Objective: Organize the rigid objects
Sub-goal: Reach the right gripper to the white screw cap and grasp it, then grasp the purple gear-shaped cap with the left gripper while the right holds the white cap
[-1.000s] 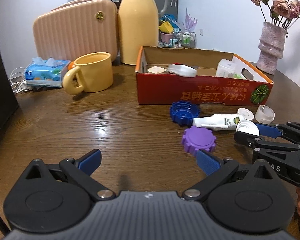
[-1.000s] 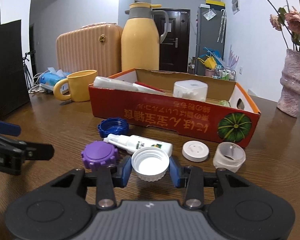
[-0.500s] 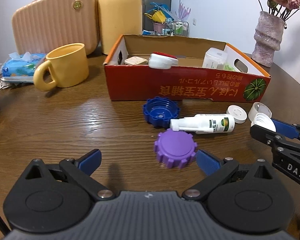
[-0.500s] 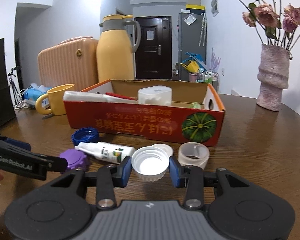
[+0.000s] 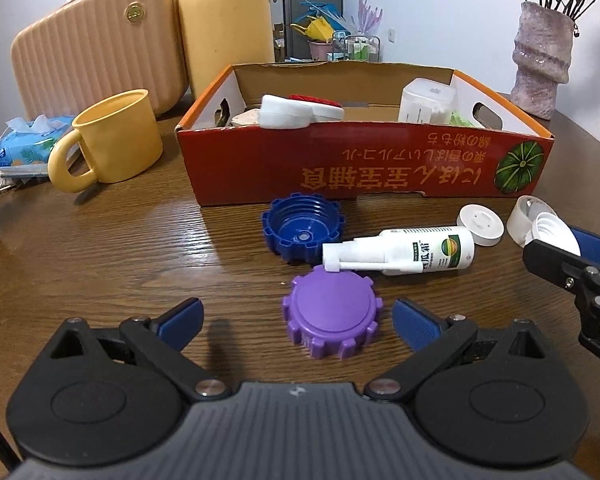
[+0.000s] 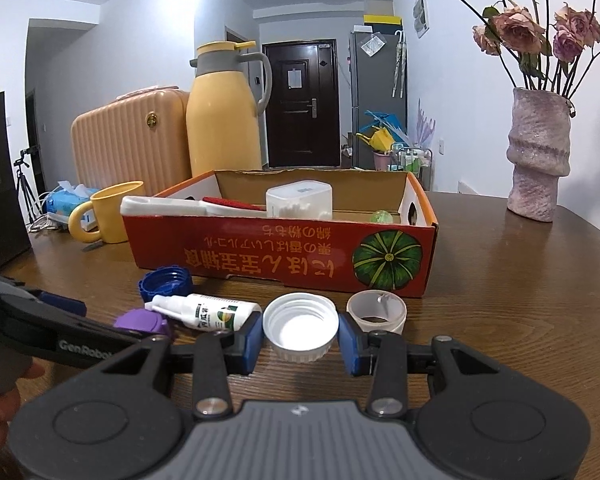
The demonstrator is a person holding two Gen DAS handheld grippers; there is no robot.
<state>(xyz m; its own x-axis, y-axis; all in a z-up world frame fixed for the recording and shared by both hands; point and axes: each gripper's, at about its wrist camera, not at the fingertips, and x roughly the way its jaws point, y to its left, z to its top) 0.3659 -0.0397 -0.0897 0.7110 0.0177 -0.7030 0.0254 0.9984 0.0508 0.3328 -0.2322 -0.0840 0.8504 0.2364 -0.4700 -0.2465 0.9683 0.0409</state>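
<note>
Wood-grain tabletop [image 5: 100, 264] is carrying everything, with a red cardboard box [image 5: 360, 168] as the landmark. Inside the box are lying a white flip-top case [image 5: 284, 116], something red behind it, and a clear tub of cotton swabs [image 6: 300, 200]; a small green ball [image 6: 381, 217] is sitting toward its far right corner. In front of the box are lying a blue cap [image 5: 302, 232], a white spray bottle [image 5: 400, 254] with its long axis running parallel to the box's front wall, a flat white lid [image 5: 482, 224] and a translucent cup [image 6: 376, 312]. The left tongs [image 5: 296, 322] are standing wide open, holding nothing, with the purple cap [image 5: 332, 322] sitting between the pads, closer to the right one. The right tongs [image 6: 300, 338] are gripping a white screw cap [image 6: 300, 326], hollow side up, in front of the box's front wall.
</note>
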